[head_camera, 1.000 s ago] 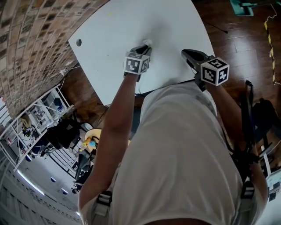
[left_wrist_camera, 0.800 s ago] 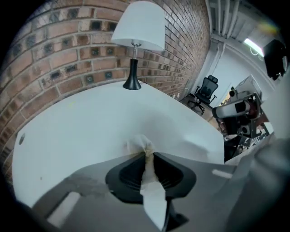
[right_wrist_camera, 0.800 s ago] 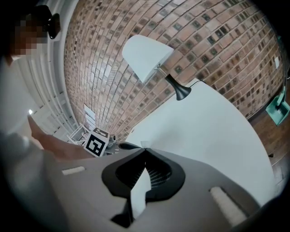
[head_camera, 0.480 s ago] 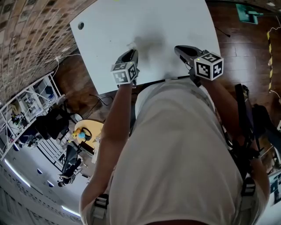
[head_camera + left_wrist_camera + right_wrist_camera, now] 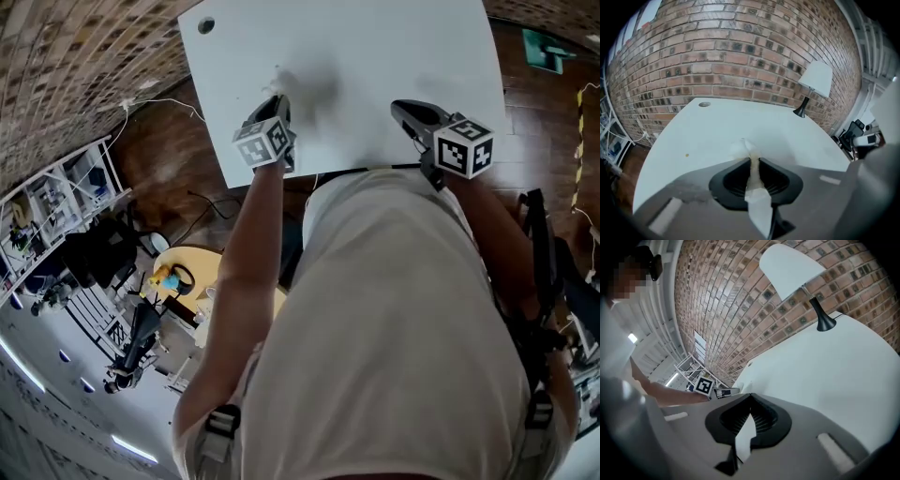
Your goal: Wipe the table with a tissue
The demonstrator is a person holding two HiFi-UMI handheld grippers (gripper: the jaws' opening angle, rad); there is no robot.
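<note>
Bright, even indoor light washes the white tabletop point(image 5: 375, 56) nearly featureless. In the head view a soft grey shadow lies beside the left tool point(image 5: 275, 103). All views bend strongly at the edges (the brick wall point(image 5: 740, 51) bows like a barrel). Both gripper views darken at the corners, and the near tissue point(image 5: 757, 201) is blurred.

A white-shaded lamp point(image 5: 812, 84) on a black stem stands near the far right corner of the table point(image 5: 717, 124) — a brick wall point(image 5: 731, 51) rises just behind that far edge. Off the left edge lies dark wooden floor point(image 5: 173, 173) — beyond it, white wire shelving point(image 5: 66, 192).
</note>
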